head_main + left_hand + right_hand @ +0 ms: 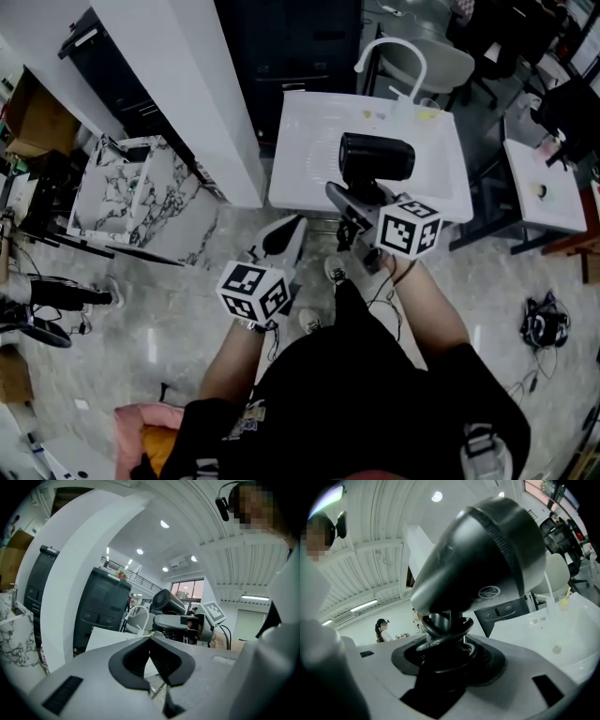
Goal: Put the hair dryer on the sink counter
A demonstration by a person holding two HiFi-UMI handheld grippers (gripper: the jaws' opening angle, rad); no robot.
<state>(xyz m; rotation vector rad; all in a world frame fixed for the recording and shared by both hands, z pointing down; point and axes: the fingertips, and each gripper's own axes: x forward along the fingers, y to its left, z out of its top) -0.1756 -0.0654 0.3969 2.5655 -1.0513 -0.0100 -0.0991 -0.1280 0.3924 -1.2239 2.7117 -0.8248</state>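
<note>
The black hair dryer (375, 157) hangs just above the white sink counter (300, 141), barrel lying sideways over its near middle. My right gripper (361, 192) is shut on its handle from below. In the right gripper view the dryer's head (483, 559) fills the frame, and a coiled black cord (445, 637) wraps the handle between the jaws. My left gripper (281, 234) is shut and empty, off the counter's near left corner. The left gripper view shows its jaws (150, 641) meeting, with the dryer (168, 603) beyond them.
A white curved faucet (389, 56) rises at the counter's far edge. A tall white panel (187, 84) stands left of the counter, with a marble-patterned unit (131, 202) beside it. A small white table (544, 187) is at the right, and cables (544, 323) lie on the floor.
</note>
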